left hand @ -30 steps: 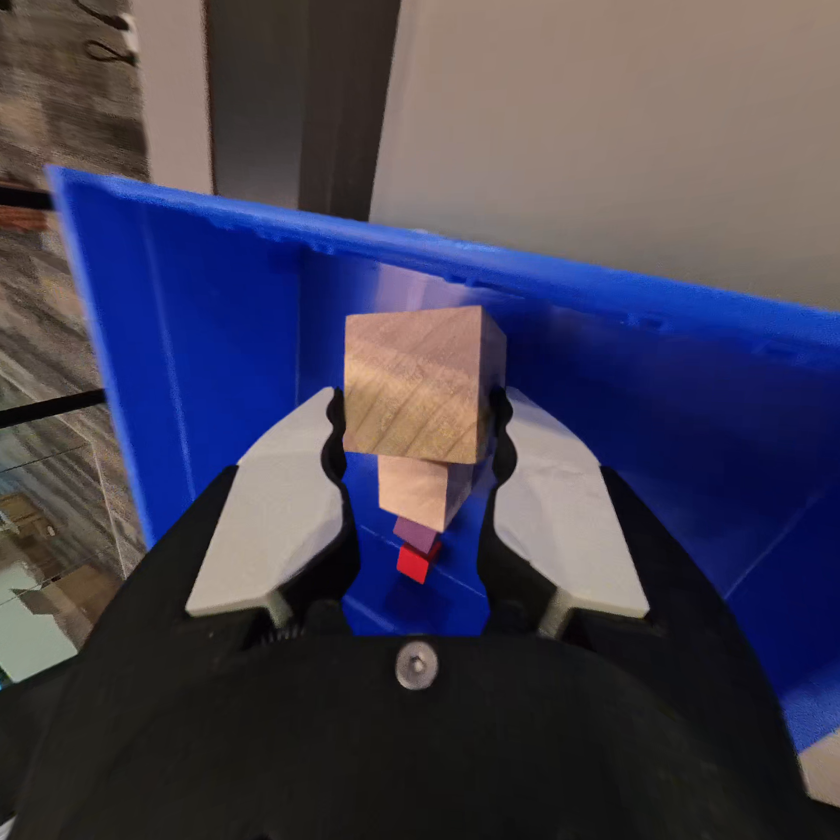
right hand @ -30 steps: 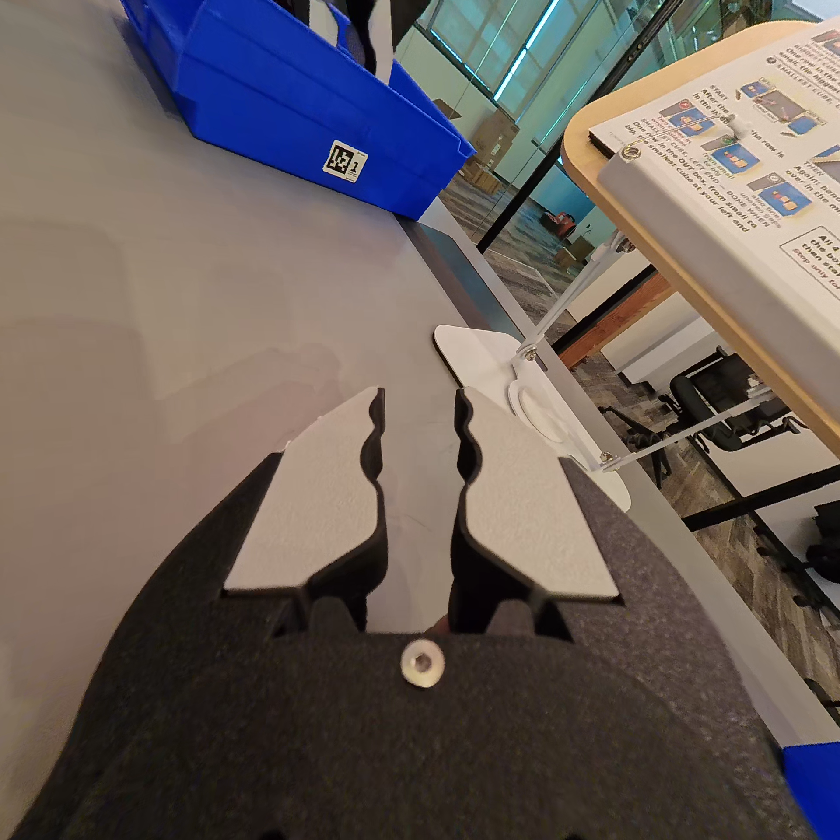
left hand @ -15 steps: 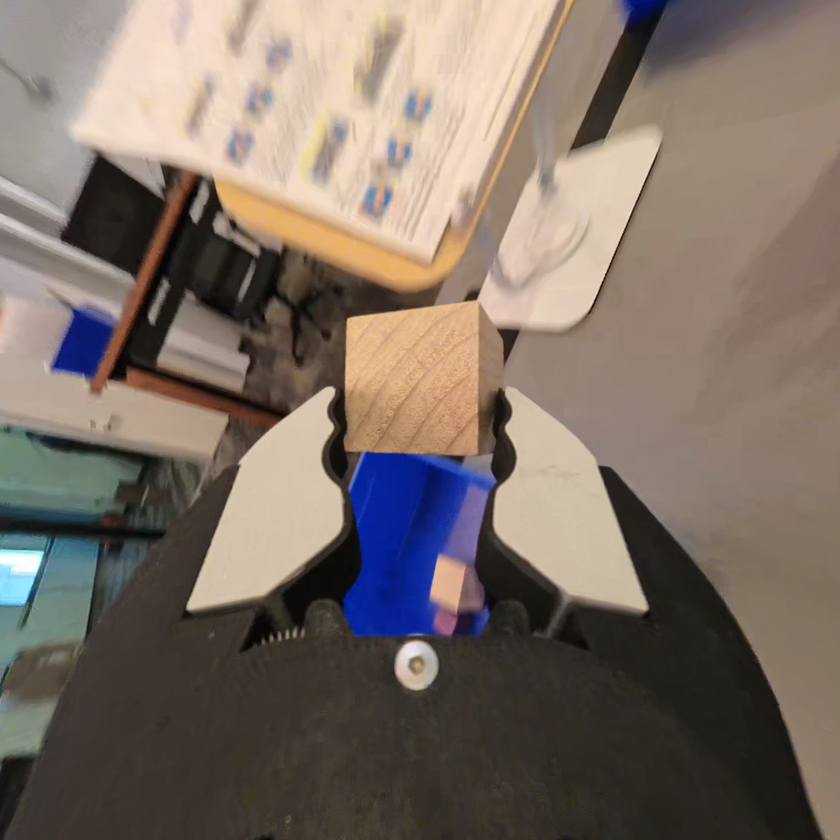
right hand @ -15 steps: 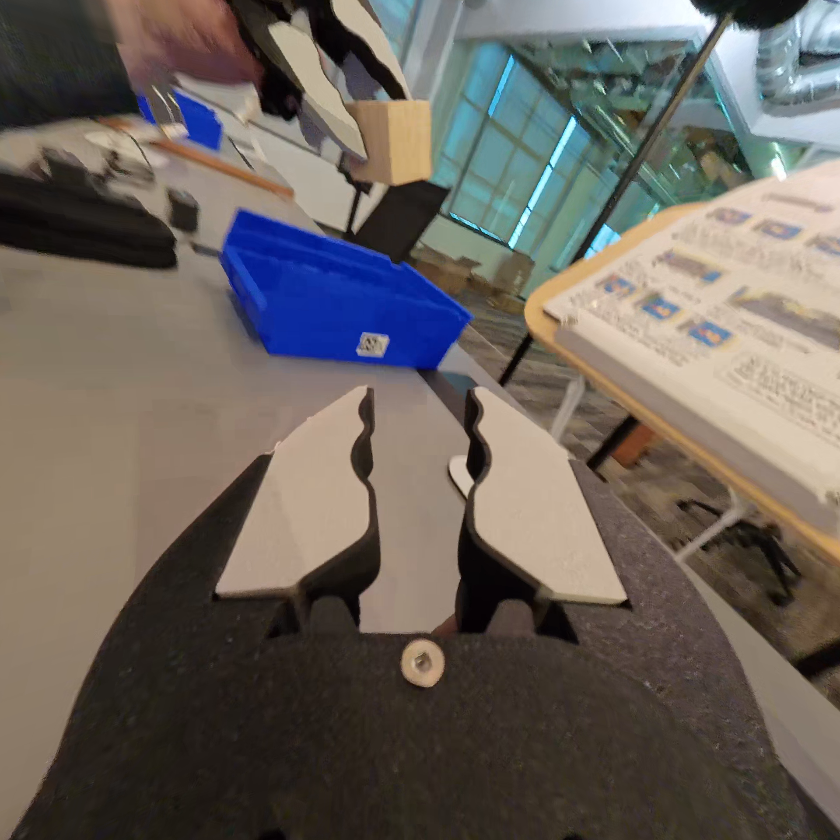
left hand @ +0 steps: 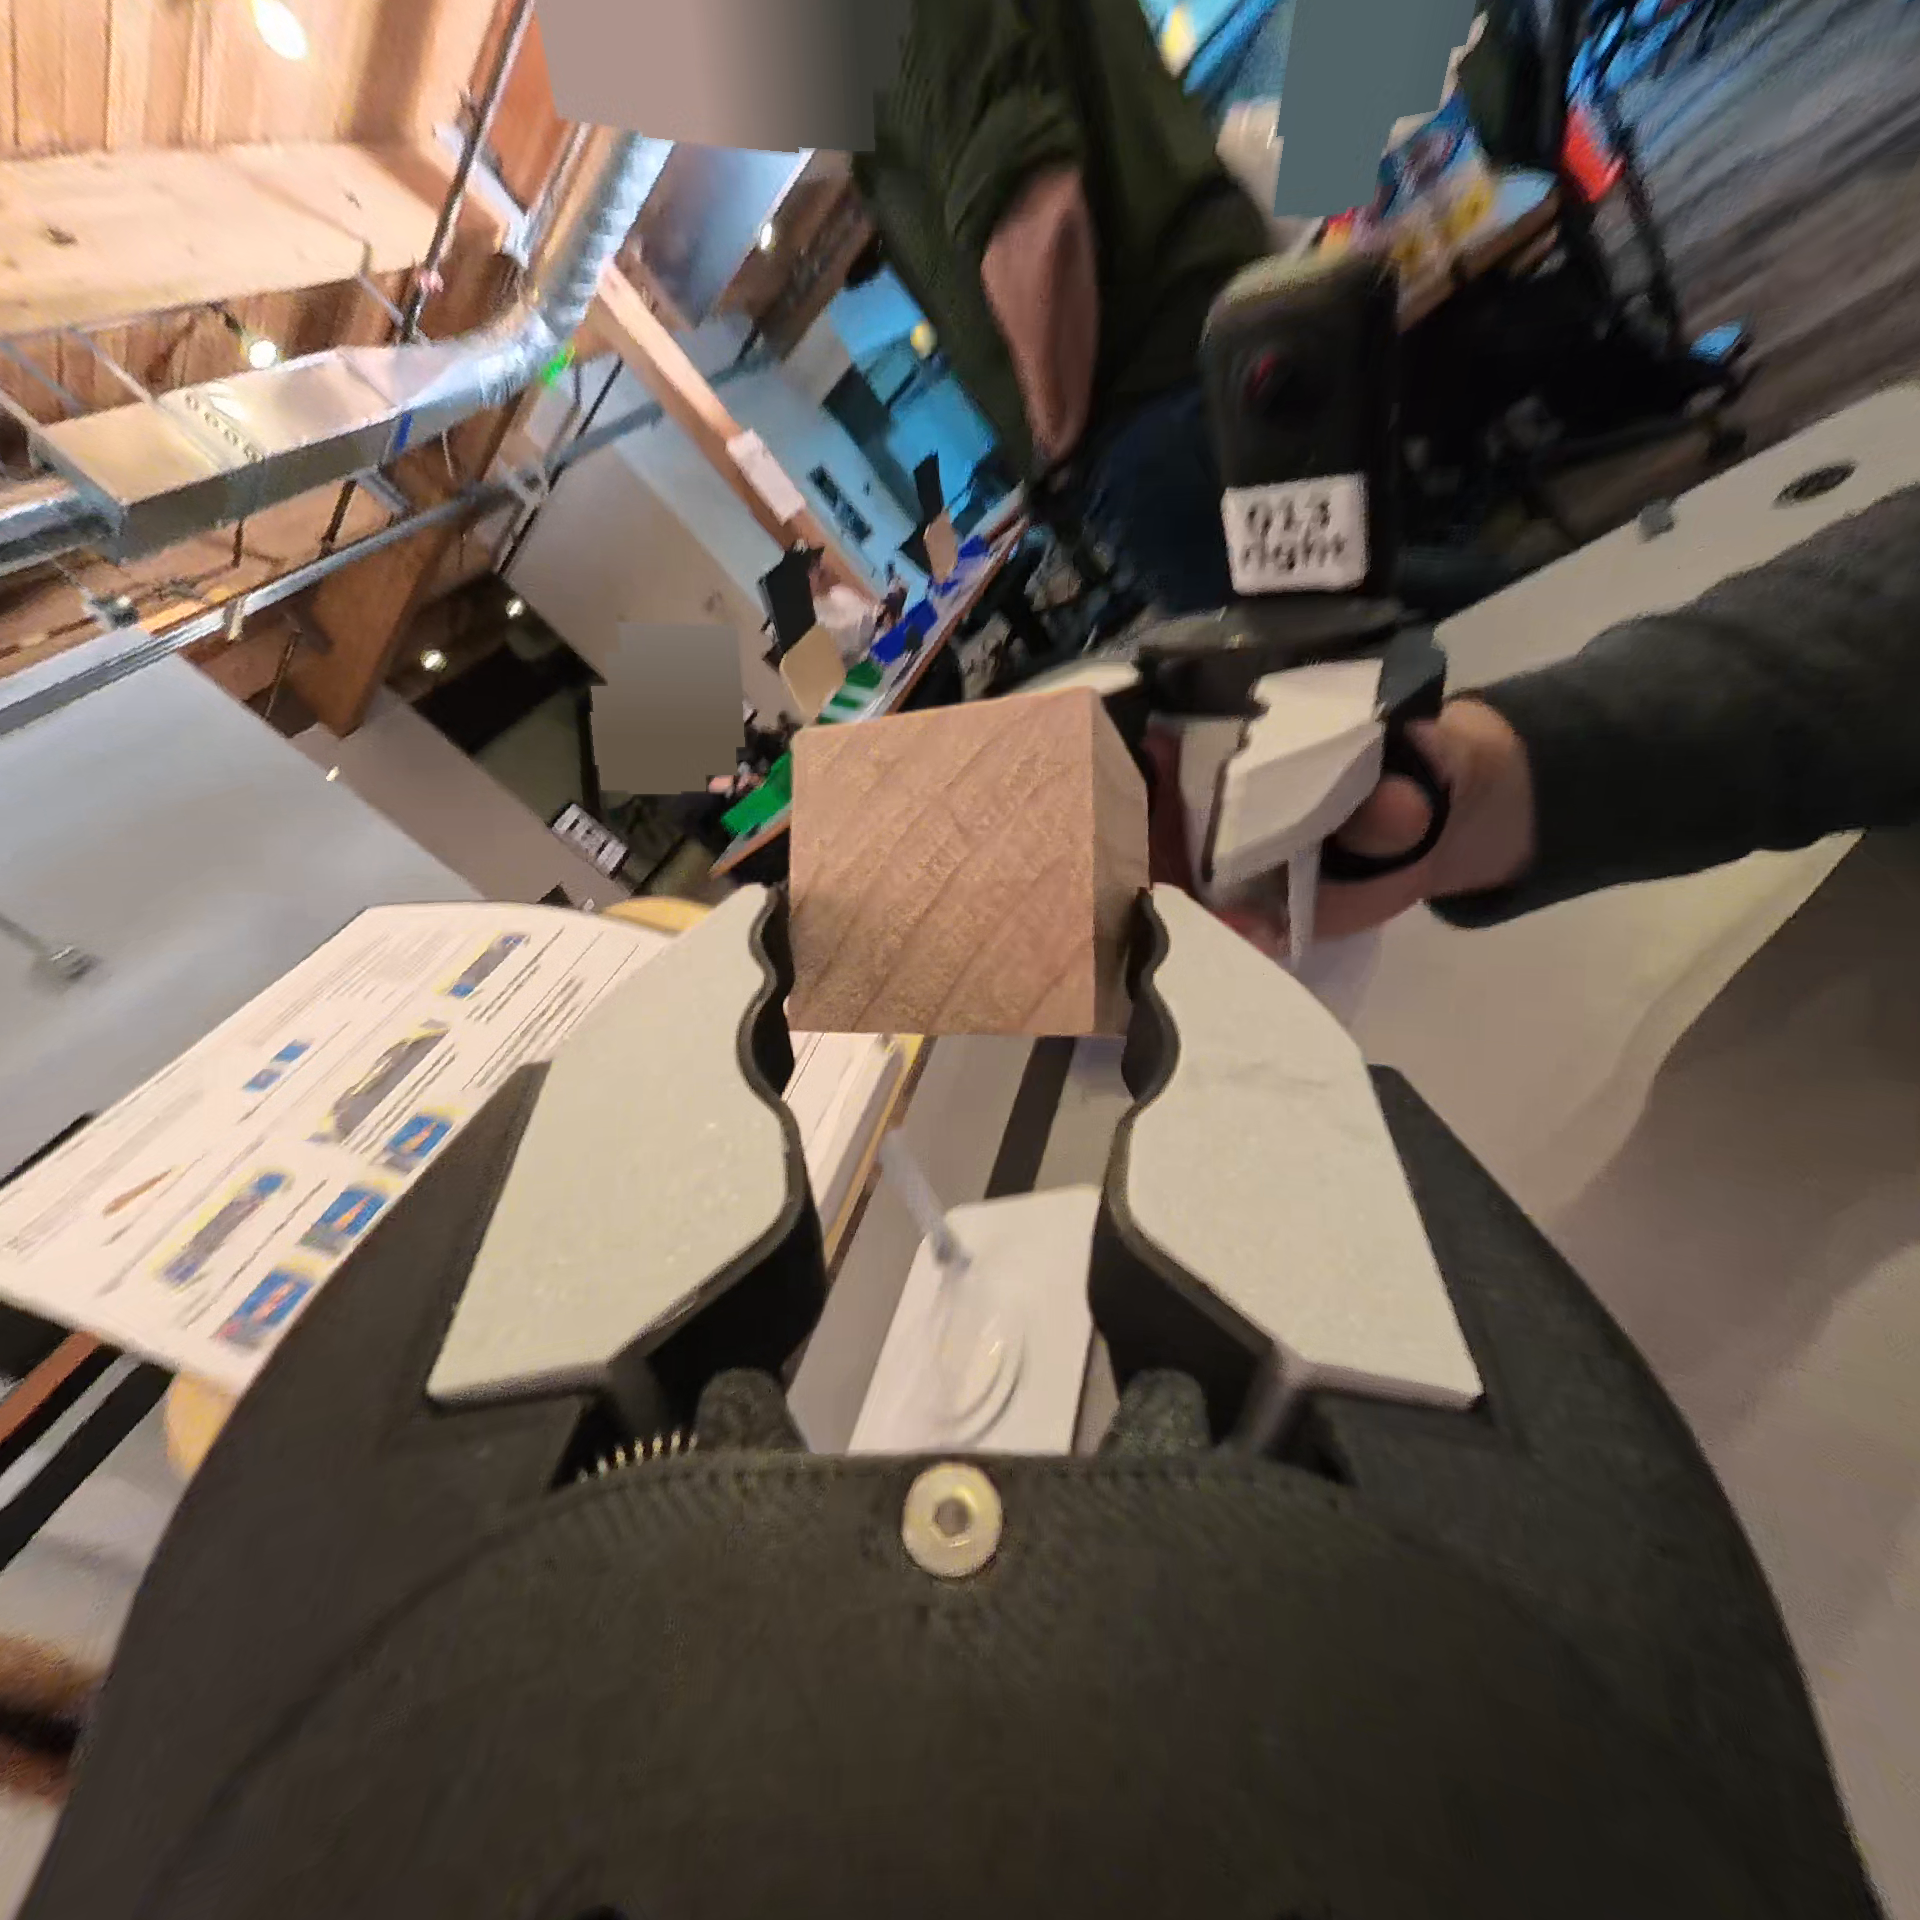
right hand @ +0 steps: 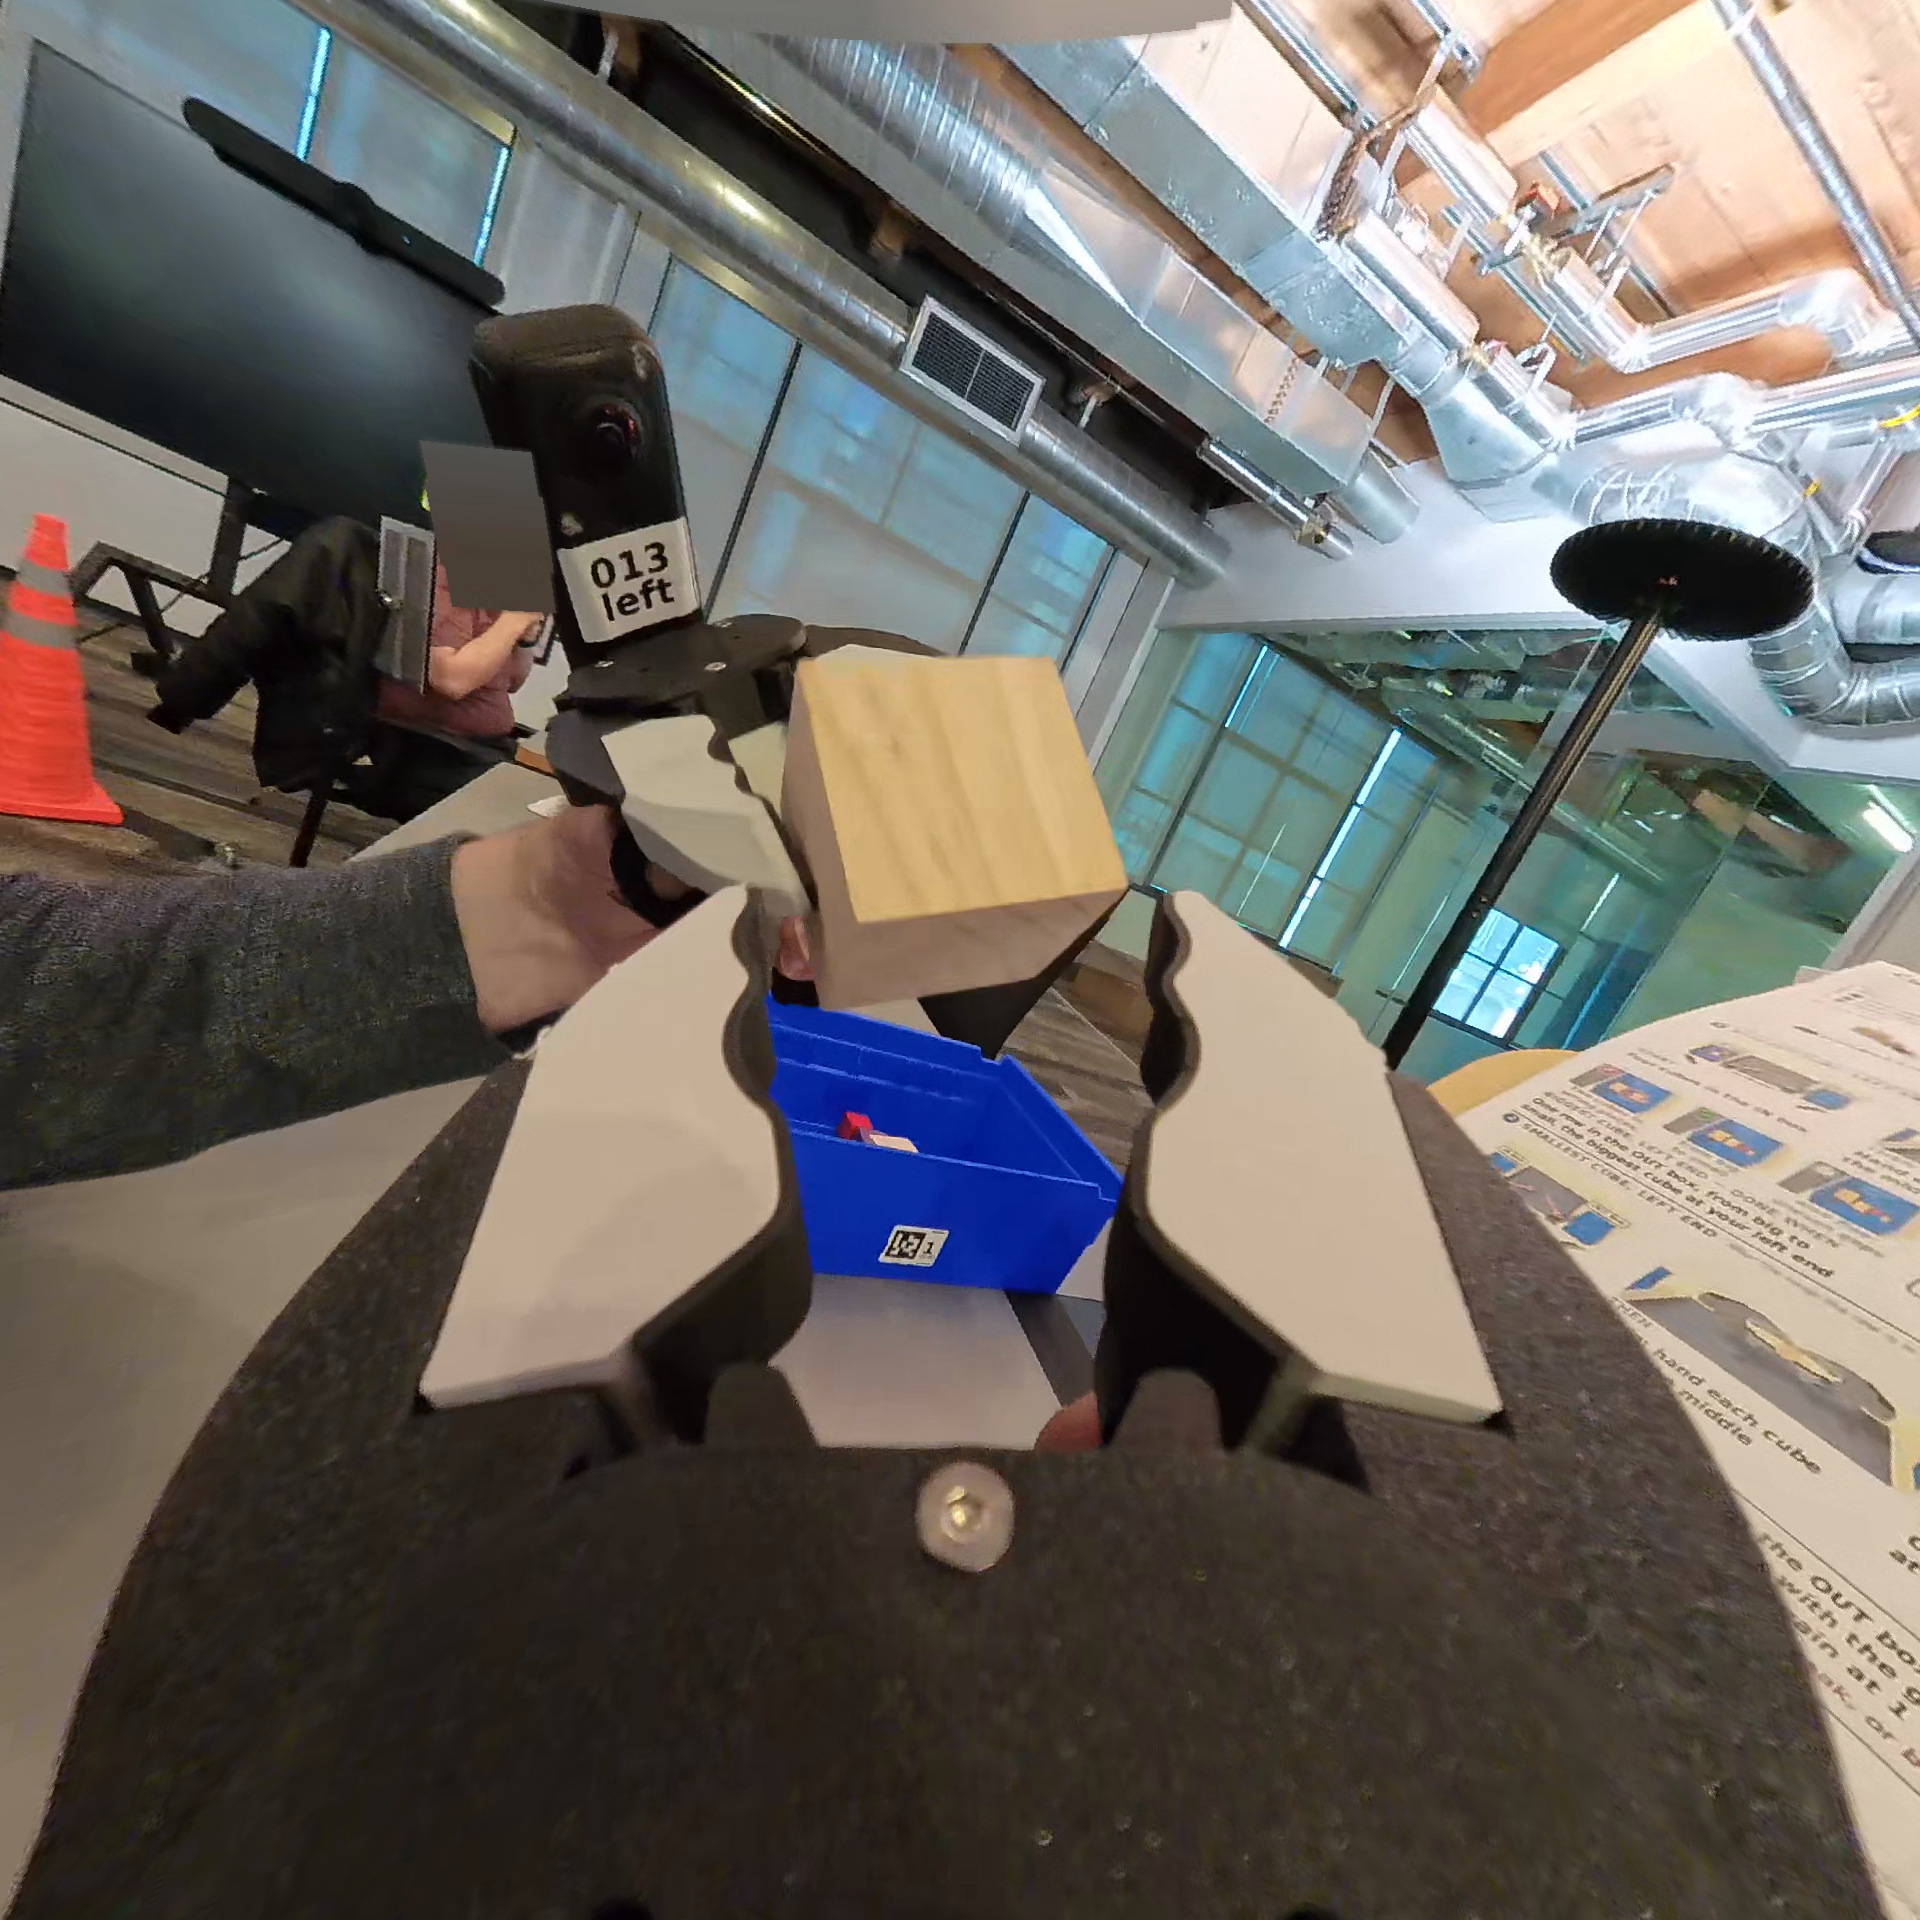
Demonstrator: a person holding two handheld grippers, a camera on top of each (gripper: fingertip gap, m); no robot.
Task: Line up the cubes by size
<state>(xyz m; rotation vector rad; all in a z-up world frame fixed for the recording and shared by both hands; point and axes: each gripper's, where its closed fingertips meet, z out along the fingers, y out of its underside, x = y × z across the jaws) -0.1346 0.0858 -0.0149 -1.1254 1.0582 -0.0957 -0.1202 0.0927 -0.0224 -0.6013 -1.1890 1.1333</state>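
Cubes come first: our left gripper (left hand: 958, 935) clamps one big wooden cube (left hand: 951, 868), both pads pressed on its sides, high in the air above the grey table (left hand: 1714, 1195). Our right gripper (right hand: 956, 971) faces it with jaws wide apart, the cube just ahead of its tips and untouched by them. We hold one gripper in each hand (right hand: 540, 925), in grey sleeves, the two tools pointing at each other. Below and farther off, one blue bin (right hand: 966, 1195) sits on the table; inside we count one small red cube (right hand: 854, 1124) and a pale one (right hand: 894, 1143) beside it. An instruction sheet (right hand: 1756, 1195) lies to the right. Beyond are glass walls, bare ceiling ducts, an orange cone (right hand: 47, 686) and a seated person.
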